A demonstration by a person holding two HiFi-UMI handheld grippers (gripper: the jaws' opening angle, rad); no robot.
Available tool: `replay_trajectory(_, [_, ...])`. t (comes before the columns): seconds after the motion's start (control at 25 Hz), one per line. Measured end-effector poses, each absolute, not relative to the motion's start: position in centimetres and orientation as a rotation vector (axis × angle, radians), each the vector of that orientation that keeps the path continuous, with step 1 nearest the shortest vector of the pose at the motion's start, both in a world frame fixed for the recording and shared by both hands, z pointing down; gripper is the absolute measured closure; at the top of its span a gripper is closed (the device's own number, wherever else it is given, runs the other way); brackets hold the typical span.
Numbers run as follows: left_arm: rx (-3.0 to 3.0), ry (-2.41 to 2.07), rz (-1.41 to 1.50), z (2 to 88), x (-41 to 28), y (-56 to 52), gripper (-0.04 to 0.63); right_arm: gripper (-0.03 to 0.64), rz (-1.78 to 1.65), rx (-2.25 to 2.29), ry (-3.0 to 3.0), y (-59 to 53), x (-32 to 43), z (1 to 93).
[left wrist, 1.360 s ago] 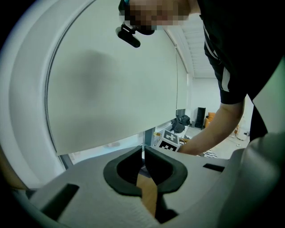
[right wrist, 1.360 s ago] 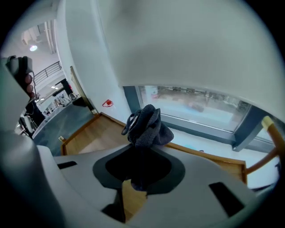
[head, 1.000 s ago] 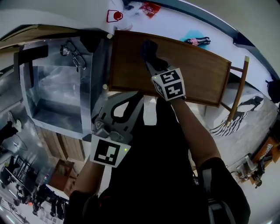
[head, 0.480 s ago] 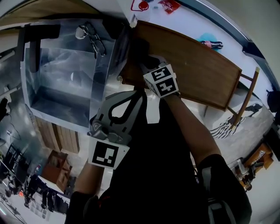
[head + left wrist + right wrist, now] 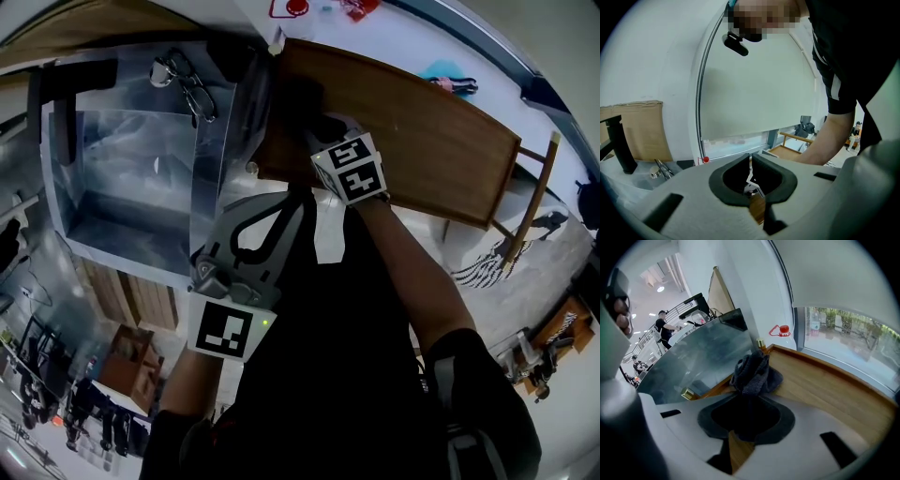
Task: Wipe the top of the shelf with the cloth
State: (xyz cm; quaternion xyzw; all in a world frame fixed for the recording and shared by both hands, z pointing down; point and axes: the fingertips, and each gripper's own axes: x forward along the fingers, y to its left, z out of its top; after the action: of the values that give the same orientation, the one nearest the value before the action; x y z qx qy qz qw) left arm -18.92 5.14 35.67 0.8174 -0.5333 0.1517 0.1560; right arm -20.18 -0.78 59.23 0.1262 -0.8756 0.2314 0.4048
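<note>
Dark grey bunched cloth [image 5: 753, 372] now at the left end of the brown wooden shelf top [image 5: 427, 136].
We hold the left gripper [image 5: 750, 163] idle, jaws pressed together on nothing. Our right gripper [image 5: 749, 397] pinches the cloth and has swept it leftward, so this stroke looks nearly complete.

Light: daylight from the window [image 5: 843, 333]; ceiling lamps [image 5: 660, 288] at far left.
Exposure: head view dim, dark clothing underexposed.
Glare: pale sheen on the clear box [image 5: 131, 141].
Focus: cloth [image 5: 754, 373] sharp on the shelf top [image 5: 825, 385].
Distortion: fisheye bending, black corners.
</note>
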Motion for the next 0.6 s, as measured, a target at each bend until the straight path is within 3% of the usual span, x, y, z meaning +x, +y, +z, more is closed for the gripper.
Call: replay_trajectory(0.6, [2.426,-1.431,0.469,35.2,-13.5,2.7,0.563,0.534,0.642,0.444,-2.182,-3.0,-12.6,59.7])
